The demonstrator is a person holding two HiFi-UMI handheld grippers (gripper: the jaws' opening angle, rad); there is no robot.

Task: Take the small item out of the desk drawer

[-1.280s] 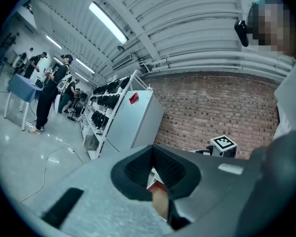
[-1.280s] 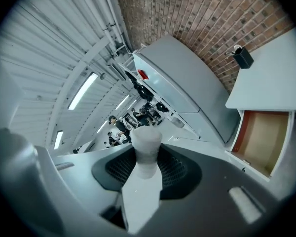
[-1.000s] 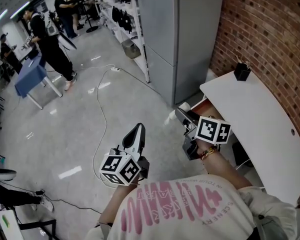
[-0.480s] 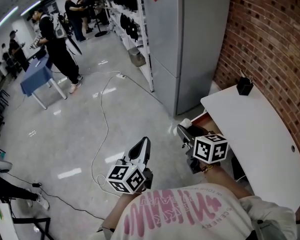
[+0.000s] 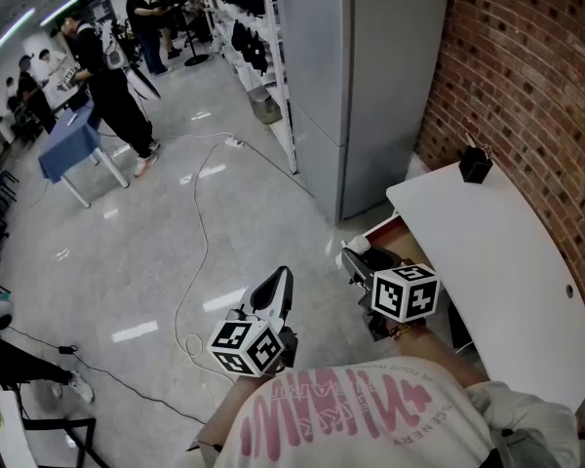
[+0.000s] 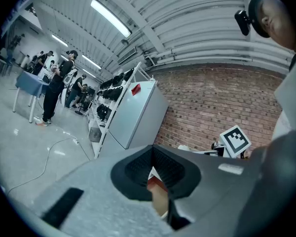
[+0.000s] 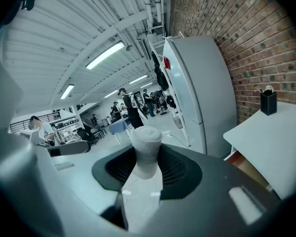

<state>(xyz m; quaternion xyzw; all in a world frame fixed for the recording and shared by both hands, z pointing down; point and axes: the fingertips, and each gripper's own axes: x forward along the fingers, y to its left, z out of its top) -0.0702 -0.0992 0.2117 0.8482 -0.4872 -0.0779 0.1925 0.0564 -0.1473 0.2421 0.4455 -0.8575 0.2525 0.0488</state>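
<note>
Item: white roll (image 7: 146,142), small and rounded at the top, standing upright. It is sitting out of the drawer, pinched at its lower part between the two dark pads of the right gripper (image 7: 147,168), whose jaws are closing on it from either side with a narrow gap showing below. In the head view, this gripper is hovering just off the desk's near left corner, over the open drawer (image 5: 382,230), with its marker cube facing up. The drawer is standing pulled out from under the desk's left edge, showing a brown inside. The left gripper (image 5: 279,283) is hanging over the grey floor (image 5: 127,261), well apart from the desk's left edge and pointing away from the person. Its jaws are lying drawn together with only a sliver between the pads and nothing in them. The desk (image 5: 487,252) is showing a white top running along the brick wall (image 5: 526,66). A black pen holder (image 5: 475,165) is standing at the desk's far corner. A tall grey cabinet (image 5: 361,76) is standing just beyond the desk's far edge. A white cable (image 5: 197,224) is trailing across the floor. Several people (image 5: 105,78) are standing near a blue table (image 5: 66,144), far from the desk.
</note>
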